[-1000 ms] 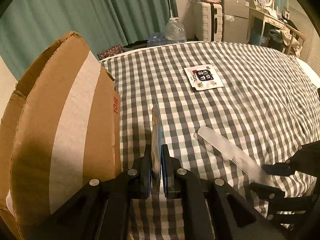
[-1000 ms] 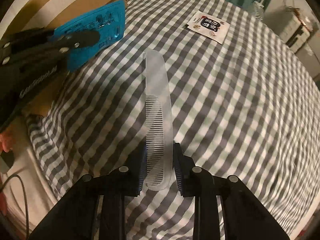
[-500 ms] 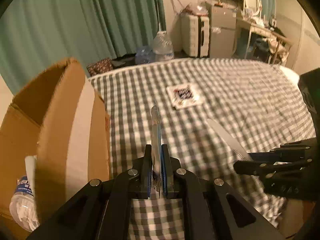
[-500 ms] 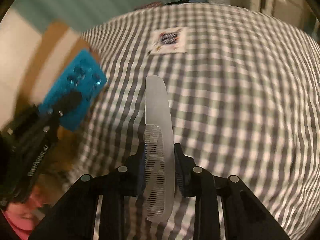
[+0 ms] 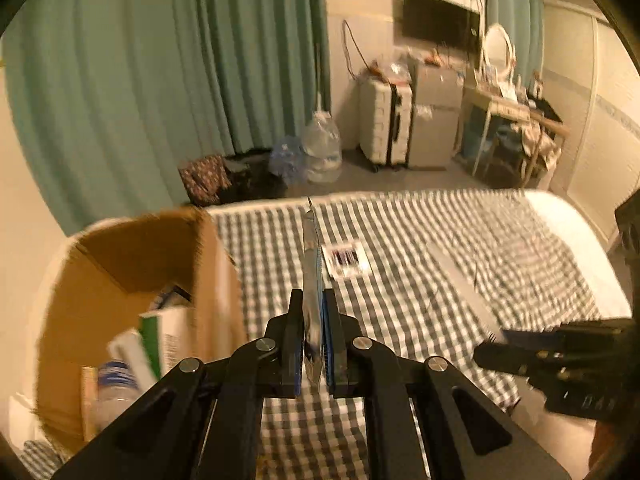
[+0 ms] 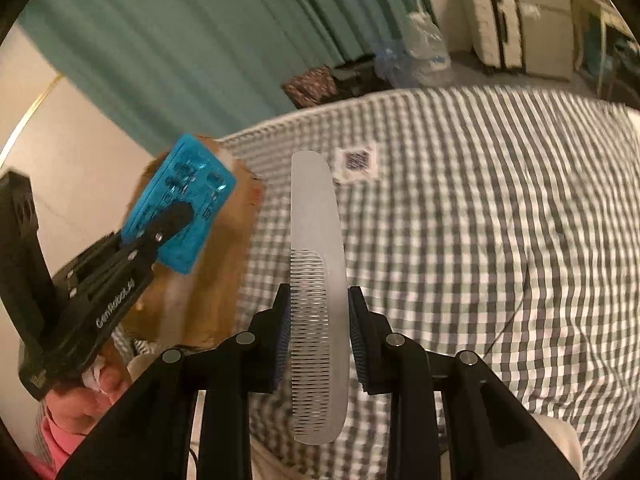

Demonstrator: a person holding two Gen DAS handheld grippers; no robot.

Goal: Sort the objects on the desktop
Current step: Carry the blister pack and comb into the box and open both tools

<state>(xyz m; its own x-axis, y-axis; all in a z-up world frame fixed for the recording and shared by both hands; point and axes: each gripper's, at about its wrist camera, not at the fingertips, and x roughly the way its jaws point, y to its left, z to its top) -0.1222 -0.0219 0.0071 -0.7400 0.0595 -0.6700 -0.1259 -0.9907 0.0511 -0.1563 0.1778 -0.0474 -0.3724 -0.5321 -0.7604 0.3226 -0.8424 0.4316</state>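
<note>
My left gripper point(image 5: 313, 312) is shut on a flat blue packet point(image 5: 311, 264), seen edge-on in the left wrist view and as a bright blue card point(image 6: 180, 208) in the right wrist view, held in the air beside the open cardboard box point(image 5: 132, 280). My right gripper point(image 6: 318, 324) is shut on a clear white comb point(image 6: 316, 276), lifted above the checked cloth point(image 6: 460, 220); it also shows in the left wrist view point(image 5: 460, 284). A white printed sachet point(image 5: 346, 258) lies flat on the cloth; it also shows in the right wrist view point(image 6: 356, 162).
The box holds a water bottle point(image 5: 114, 380), a green and white carton point(image 5: 160, 340) and other items. Beyond the cloth's far edge stand teal curtains point(image 5: 160, 80), large water bottles point(image 5: 320, 148), a white suitcase point(image 5: 384, 124) and a desk point(image 5: 512, 128).
Both grippers have lifted with their objects. The left gripper has risen from below the box wall to above its rim, so the box inside now shows. The comb is off the cloth.
</note>
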